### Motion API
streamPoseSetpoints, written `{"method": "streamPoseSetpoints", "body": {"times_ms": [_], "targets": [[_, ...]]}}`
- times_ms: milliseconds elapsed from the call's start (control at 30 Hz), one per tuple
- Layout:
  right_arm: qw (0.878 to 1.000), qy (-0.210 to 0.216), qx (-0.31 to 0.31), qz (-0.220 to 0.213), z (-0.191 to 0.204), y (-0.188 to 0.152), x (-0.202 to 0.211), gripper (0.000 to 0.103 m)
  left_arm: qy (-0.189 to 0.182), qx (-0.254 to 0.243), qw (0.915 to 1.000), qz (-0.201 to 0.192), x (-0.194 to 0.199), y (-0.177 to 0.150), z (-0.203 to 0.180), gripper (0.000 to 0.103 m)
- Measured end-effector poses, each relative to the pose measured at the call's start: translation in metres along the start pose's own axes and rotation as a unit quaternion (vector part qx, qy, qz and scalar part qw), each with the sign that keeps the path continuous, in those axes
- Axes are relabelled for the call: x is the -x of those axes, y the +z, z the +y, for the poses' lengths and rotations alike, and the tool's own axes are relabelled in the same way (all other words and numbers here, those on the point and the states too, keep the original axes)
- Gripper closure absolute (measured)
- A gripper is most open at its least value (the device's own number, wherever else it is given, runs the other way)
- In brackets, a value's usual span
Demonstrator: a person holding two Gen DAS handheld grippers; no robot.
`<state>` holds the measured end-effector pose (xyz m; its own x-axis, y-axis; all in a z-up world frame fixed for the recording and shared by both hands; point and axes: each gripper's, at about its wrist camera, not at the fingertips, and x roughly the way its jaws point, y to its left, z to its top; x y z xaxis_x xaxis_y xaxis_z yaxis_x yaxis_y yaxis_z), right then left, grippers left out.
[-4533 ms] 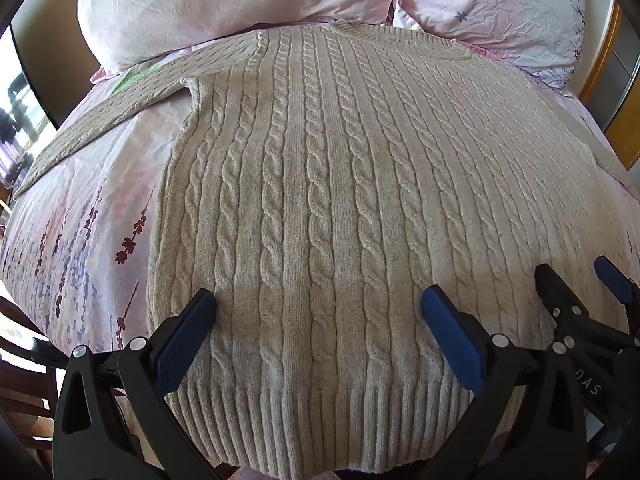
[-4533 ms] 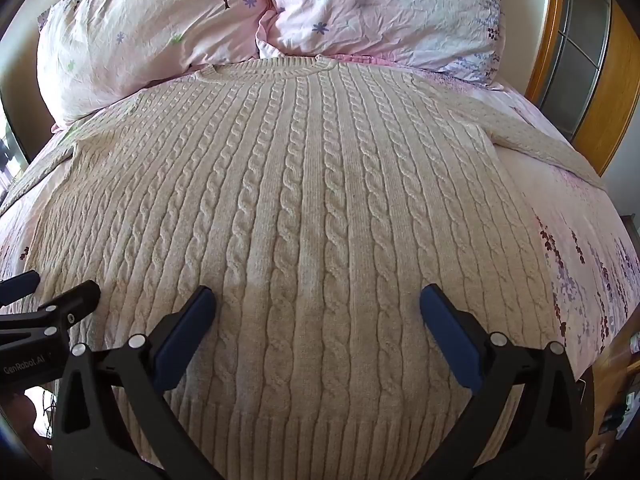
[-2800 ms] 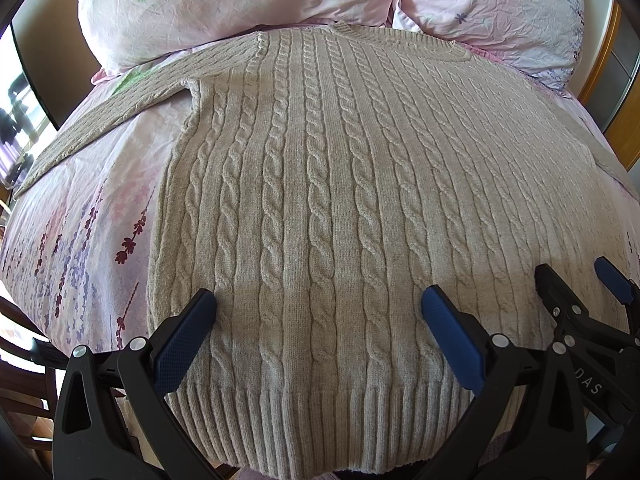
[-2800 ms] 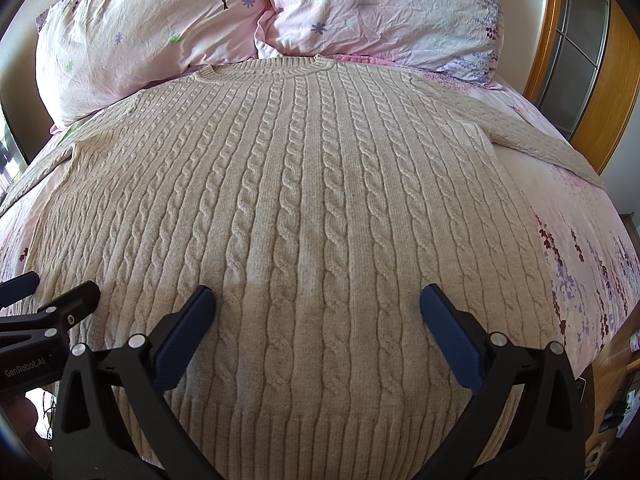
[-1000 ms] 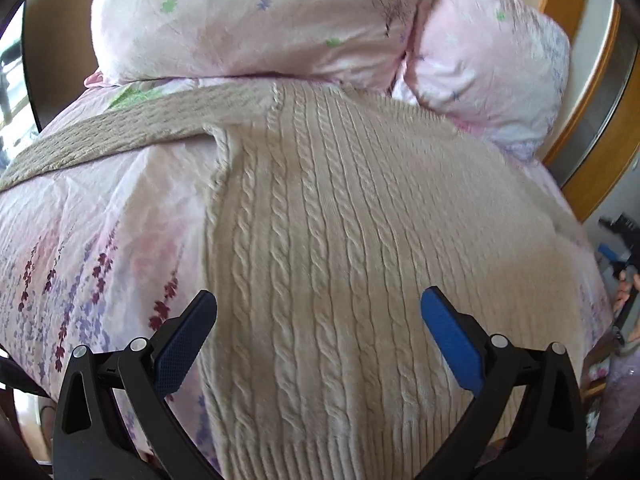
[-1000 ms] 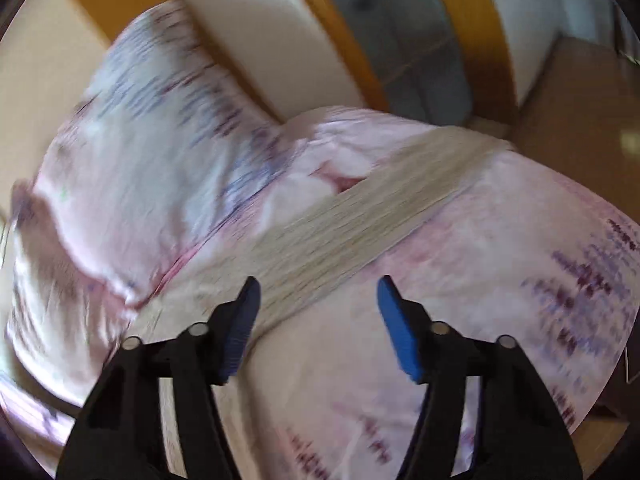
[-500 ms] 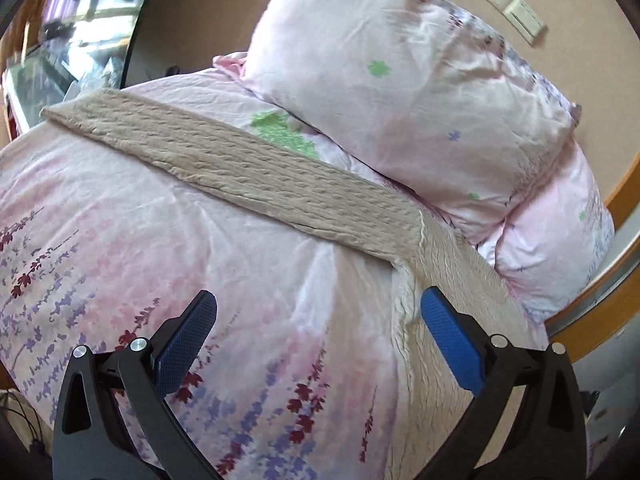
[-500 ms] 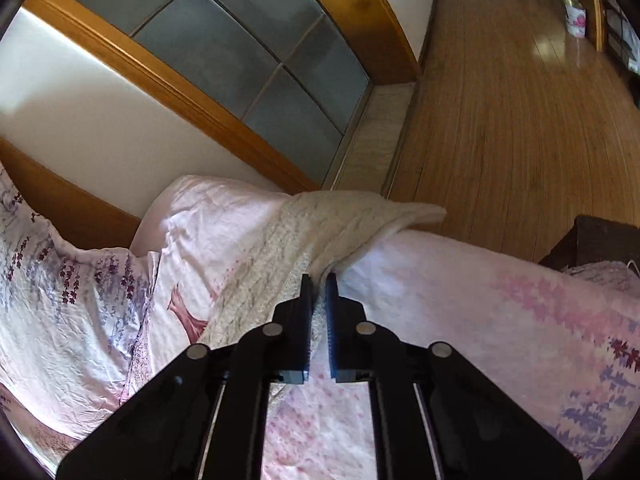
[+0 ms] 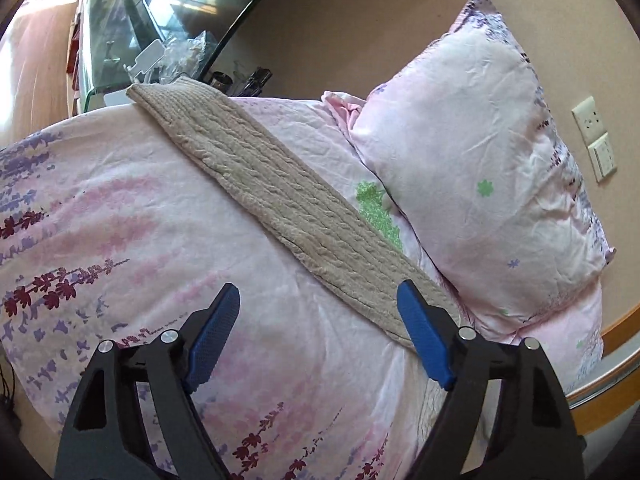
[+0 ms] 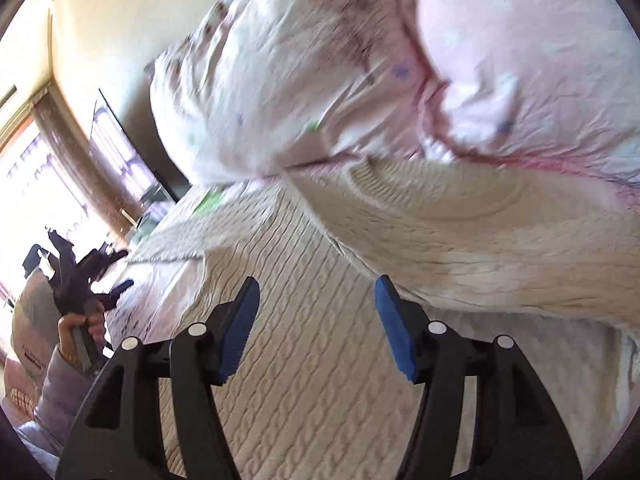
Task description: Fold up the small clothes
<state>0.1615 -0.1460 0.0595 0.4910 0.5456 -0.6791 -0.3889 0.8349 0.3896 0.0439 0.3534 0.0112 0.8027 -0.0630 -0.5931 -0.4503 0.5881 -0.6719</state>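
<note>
A beige cable-knit sweater lies on a pink floral bed. In the left wrist view its left sleeve (image 9: 288, 200) stretches diagonally across the duvet (image 9: 120, 220) toward the bed's far edge. My left gripper (image 9: 320, 336) is open and empty, hovering above the sleeve's near end. In the right wrist view the sweater's body (image 10: 304, 360) lies flat, with the right sleeve (image 10: 480, 248) folded over it below the neckline. My right gripper (image 10: 316, 320) is open and empty just above the body. The left gripper (image 10: 88, 280) shows at the far left, held in a hand.
Two pink pillows (image 9: 480, 160) (image 10: 320, 60) lie at the head of the bed. A glass desk with clutter (image 9: 140, 40) stands beyond the bed's far edge. Wall sockets (image 9: 596, 140) and a wooden bed frame (image 9: 608, 380) are at the right.
My right gripper, shut on the right sleeve's cuff half a second ago, has swung over the sweater body, opened, and the sleeve now lies folded across it. My left gripper moved toward the left sleeve.
</note>
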Motion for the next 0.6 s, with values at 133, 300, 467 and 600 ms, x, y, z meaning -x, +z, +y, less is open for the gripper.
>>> {"method": "streamPoseSetpoints", "body": {"times_ms": [133,300,467,600], "targets": [[0.999,-0.016,-0.021,-0.02,-0.004,-0.015,0.01,0.034,0.017,0.034,0.9992,-0.006,-0.004,0.021,0.02,0.027],[0.995,-0.068,-0.054,-0.047,-0.034,-0.026,0.06,0.026,0.012,0.108,0.9939,-0.016,-0.02,0.051,0.041,0.045],[0.99,-0.097,-0.084,-0.066,-0.062,-0.029,0.094,0.024,0.02,0.157,0.987,-0.026,-0.031,0.071,0.051,0.06],[0.986,-0.116,-0.093,-0.076,-0.078,-0.035,0.112,0.024,0.059,0.111,0.9918,-0.022,-0.038,0.078,0.032,0.094]]}}
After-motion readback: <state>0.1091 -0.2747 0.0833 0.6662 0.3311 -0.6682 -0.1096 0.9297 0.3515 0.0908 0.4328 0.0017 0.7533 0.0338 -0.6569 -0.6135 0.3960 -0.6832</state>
